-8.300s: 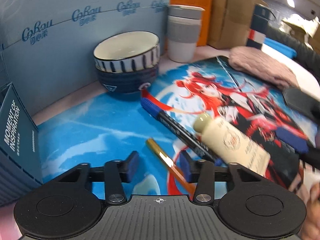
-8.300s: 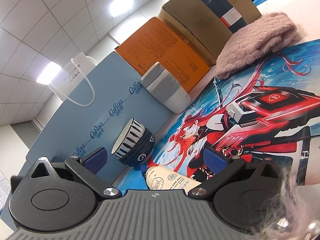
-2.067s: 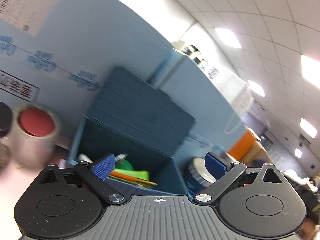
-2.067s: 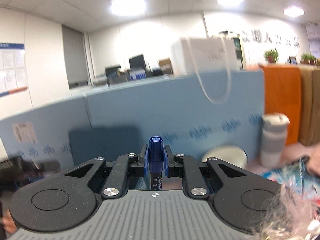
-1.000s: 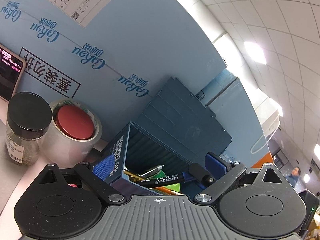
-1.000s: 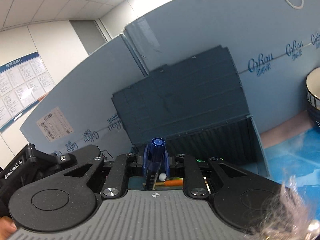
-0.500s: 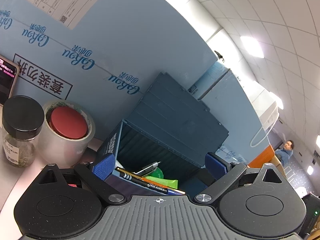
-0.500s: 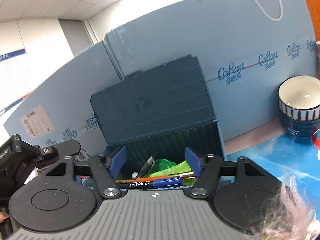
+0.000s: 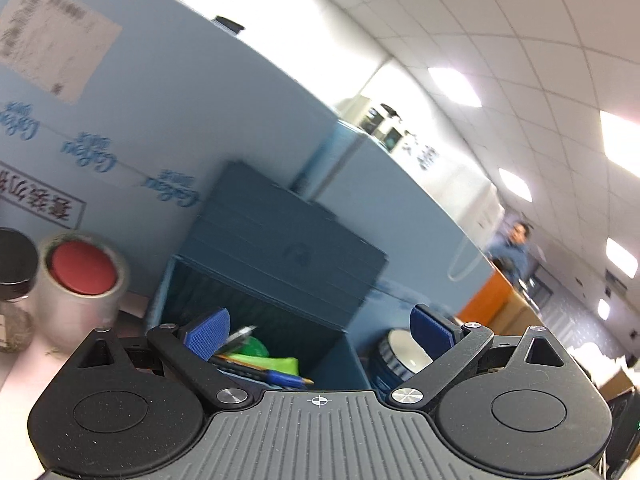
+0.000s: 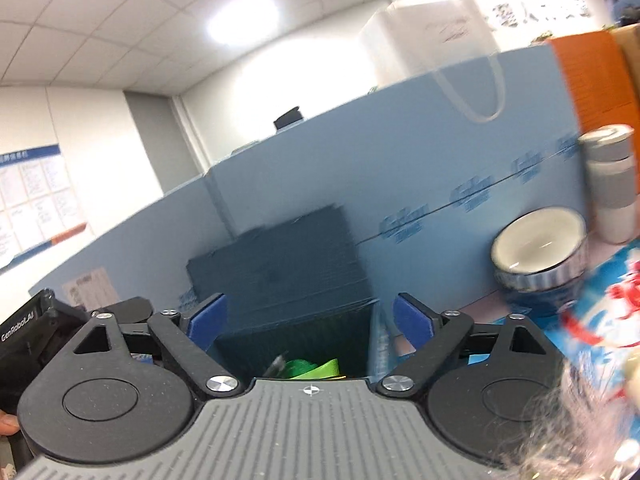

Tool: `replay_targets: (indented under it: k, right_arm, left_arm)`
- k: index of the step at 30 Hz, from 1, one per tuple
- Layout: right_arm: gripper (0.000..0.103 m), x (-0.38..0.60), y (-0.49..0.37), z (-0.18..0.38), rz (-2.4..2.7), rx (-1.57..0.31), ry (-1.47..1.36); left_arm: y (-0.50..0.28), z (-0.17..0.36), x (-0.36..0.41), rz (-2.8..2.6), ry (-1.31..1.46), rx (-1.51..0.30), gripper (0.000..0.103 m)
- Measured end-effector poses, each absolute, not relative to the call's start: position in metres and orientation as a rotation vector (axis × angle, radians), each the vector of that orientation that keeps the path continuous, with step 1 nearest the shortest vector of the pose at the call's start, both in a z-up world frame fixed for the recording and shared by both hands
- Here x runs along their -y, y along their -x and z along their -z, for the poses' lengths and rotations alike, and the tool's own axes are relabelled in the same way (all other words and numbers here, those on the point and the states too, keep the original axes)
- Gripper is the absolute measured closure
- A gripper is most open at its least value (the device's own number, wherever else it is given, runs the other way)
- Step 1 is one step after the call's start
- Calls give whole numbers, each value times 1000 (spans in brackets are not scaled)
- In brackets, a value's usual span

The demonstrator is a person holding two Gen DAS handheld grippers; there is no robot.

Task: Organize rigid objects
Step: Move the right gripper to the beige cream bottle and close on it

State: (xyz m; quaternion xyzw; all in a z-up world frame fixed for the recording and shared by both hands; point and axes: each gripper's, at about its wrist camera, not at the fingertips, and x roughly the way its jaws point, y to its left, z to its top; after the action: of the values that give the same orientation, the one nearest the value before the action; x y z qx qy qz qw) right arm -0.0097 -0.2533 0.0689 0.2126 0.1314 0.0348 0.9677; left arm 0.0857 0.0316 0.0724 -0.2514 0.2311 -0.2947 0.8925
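Observation:
A dark blue open storage box (image 9: 256, 280) stands against the light blue board, its lid raised behind it. Inside lie a blue marker (image 9: 280, 378), an orange pen and green items (image 9: 256, 350). My left gripper (image 9: 320, 330) is open and empty just in front of the box. In the right wrist view the same box (image 10: 296, 336) sits between my right gripper's fingers; green items (image 10: 316, 368) show inside. My right gripper (image 10: 310, 320) is open and empty above the box.
A tape roll with a red lid (image 9: 80, 280) and a black-capped jar (image 9: 12, 276) stand left of the box. Stacked bowls (image 10: 540, 256) and a white-grey cup (image 10: 612, 184) stand to its right on the printed blue mat (image 10: 592, 320). The left gripper's body (image 10: 36, 332) is at left.
The right gripper let go of the blue marker into the box and has pulled back and turned right. The left gripper has also swung right; both views are blurred by motion.

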Motion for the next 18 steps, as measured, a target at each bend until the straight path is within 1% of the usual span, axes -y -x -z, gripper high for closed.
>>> replay_targets:
  k: [6,18]
  right_arm:
    - [3,284,47,-69,42,-216,-366]
    - [1,344,79,-56,265,-270,-272]
  left_arm:
    - [-77,-73,-10,669,439,-489,4]
    - [-72,-68,11,710,384,-525,4]
